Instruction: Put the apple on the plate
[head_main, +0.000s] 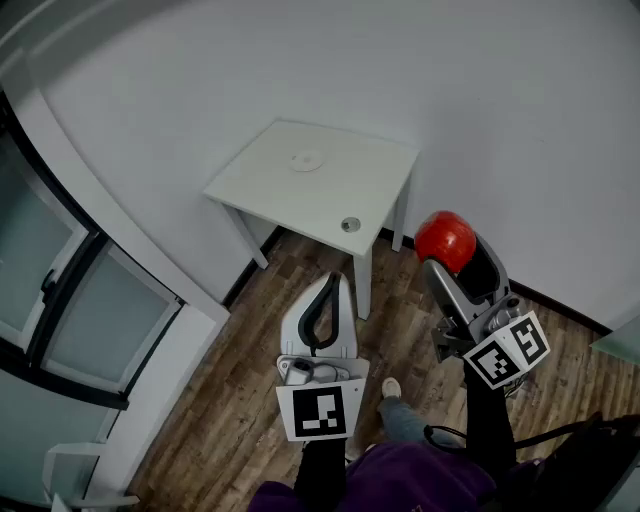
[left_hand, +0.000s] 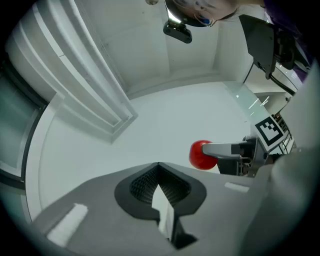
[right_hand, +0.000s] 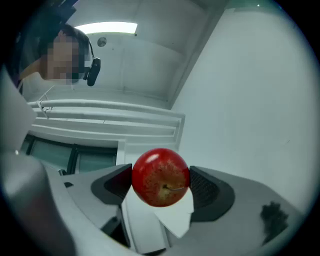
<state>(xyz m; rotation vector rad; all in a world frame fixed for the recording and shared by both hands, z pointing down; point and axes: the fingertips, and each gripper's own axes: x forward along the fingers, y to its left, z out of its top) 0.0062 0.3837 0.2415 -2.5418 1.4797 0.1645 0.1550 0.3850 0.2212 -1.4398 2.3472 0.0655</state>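
A red apple (head_main: 445, 240) (right_hand: 160, 176) sits between the jaws of my right gripper (head_main: 450, 252) (right_hand: 161, 186), which is shut on it and held up in the air, right of the table. In the left gripper view the apple (left_hand: 200, 154) shows at the right, clamped by the other gripper's fingers. A white plate (head_main: 306, 160), faint against the tabletop, lies near the middle of the small white table (head_main: 375, 170). My left gripper (head_main: 328, 290) (left_hand: 159, 172) hangs in front of the table, shut with nothing in it.
A small round metal piece (head_main: 349, 224) lies near the table's front right corner. White wall (head_main: 520, 120) runs behind the table, and a glazed door frame (head_main: 90, 290) stands at the left. Wooden floor (head_main: 240, 400) lies below, with the person's shoe (head_main: 390, 388) on it.
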